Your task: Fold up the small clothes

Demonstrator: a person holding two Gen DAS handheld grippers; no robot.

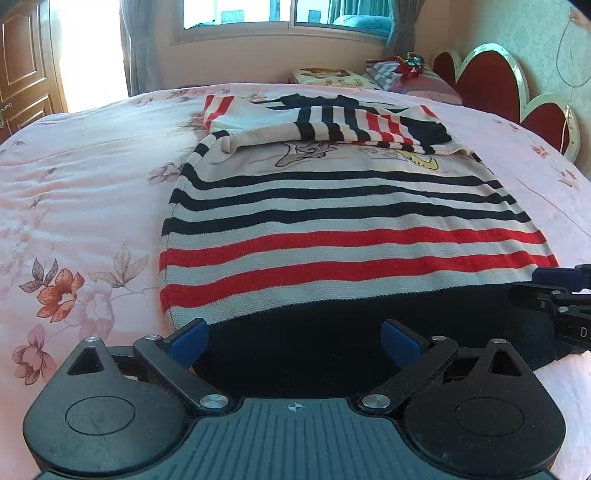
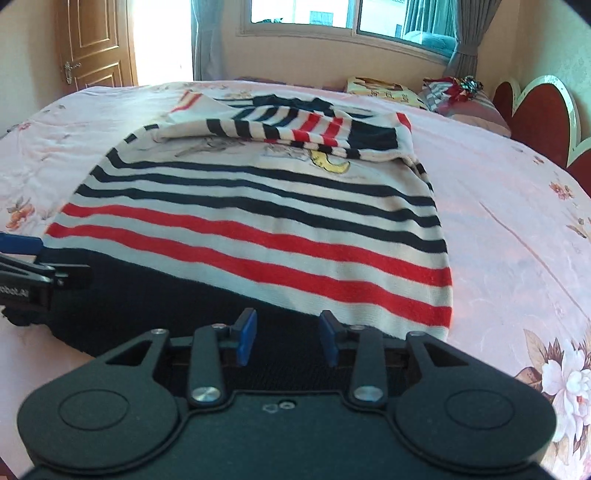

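Note:
A small striped sweater (image 1: 343,225) lies flat on the pink floral bedspread (image 1: 85,206), its dark hem nearest me. Both sleeves (image 1: 332,129) are folded across the chest over a cartoon print. My left gripper (image 1: 295,338) is open, its blue pads over the left part of the dark hem band. My right gripper (image 2: 288,334) is open, narrower, over the hem's right part. The sweater (image 2: 266,225) fills the right wrist view. Each gripper shows at the edge of the other's view: the right gripper in the left wrist view (image 1: 554,291) and the left gripper in the right wrist view (image 2: 33,269).
Pillows and folded cloth (image 1: 373,74) lie at the far end by a red heart-shaped headboard (image 1: 498,85). A window (image 1: 280,14) with curtains is behind, and a wooden door (image 1: 22,66) stands at the left. The bedspread (image 2: 517,221) extends on both sides.

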